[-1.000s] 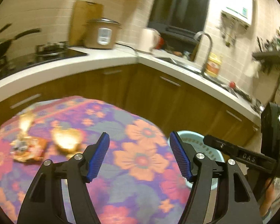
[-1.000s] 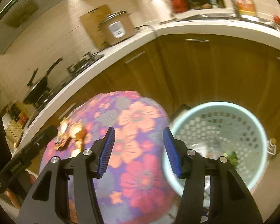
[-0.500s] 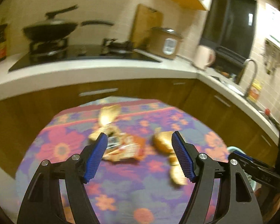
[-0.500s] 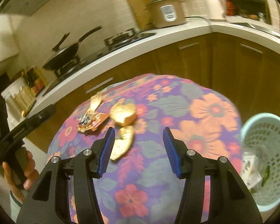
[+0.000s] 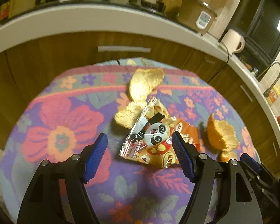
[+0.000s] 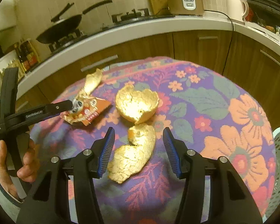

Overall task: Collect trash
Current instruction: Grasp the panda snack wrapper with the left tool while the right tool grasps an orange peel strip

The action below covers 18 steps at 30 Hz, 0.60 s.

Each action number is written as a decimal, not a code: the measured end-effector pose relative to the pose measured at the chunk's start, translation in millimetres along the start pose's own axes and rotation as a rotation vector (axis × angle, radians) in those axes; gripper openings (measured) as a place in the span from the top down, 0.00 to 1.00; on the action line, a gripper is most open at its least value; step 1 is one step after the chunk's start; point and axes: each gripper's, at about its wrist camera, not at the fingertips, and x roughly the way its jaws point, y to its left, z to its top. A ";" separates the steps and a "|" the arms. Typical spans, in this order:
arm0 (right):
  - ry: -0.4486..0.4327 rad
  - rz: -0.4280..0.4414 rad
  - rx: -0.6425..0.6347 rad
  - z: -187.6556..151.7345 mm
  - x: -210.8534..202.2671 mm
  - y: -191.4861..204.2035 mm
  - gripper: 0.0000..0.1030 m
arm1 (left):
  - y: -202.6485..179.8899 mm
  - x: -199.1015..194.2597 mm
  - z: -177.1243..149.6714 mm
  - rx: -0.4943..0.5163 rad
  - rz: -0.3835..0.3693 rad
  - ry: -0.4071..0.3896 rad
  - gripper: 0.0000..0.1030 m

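Snack wrapper (image 5: 155, 140) lies just ahead of our left claw (image 5: 140, 149), jaws apart; the elongated peel (image 6: 134, 153) lies lengthwise between our right claw's (image 6: 138, 149) parted jaws.

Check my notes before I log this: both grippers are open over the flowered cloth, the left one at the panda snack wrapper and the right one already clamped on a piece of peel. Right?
Not quite. The right gripper is not clamped: in the right wrist view its jaws stand open on either side of the piece of peel, pads clear of it. The left gripper is open at the panda snack wrapper on the flowered cloth.
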 end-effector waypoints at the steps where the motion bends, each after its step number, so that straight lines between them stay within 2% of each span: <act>1: 0.016 -0.013 -0.002 -0.8 4.8 0.4 0.52 | -1.0 3.2 -0.9 0.002 -0.004 0.008 0.33; 10: 0.095 -0.040 -0.056 -2.8 23.6 10.9 0.52 | -14.3 13.2 -3.2 0.038 0.048 0.006 0.34; 12: 0.098 -0.055 -0.078 -3.4 24.9 15.3 0.53 | -19.0 13.8 -4.8 0.060 0.083 -0.001 0.41; 17: 0.103 -0.079 -0.108 -5.3 26.1 19.8 0.71 | -27.0 16.1 -6.7 0.099 0.137 -0.003 0.49; 18: 0.103 -0.073 -0.107 -5.4 26.1 19.6 0.73 | -27.7 16.3 -6.9 0.103 0.143 -0.004 0.54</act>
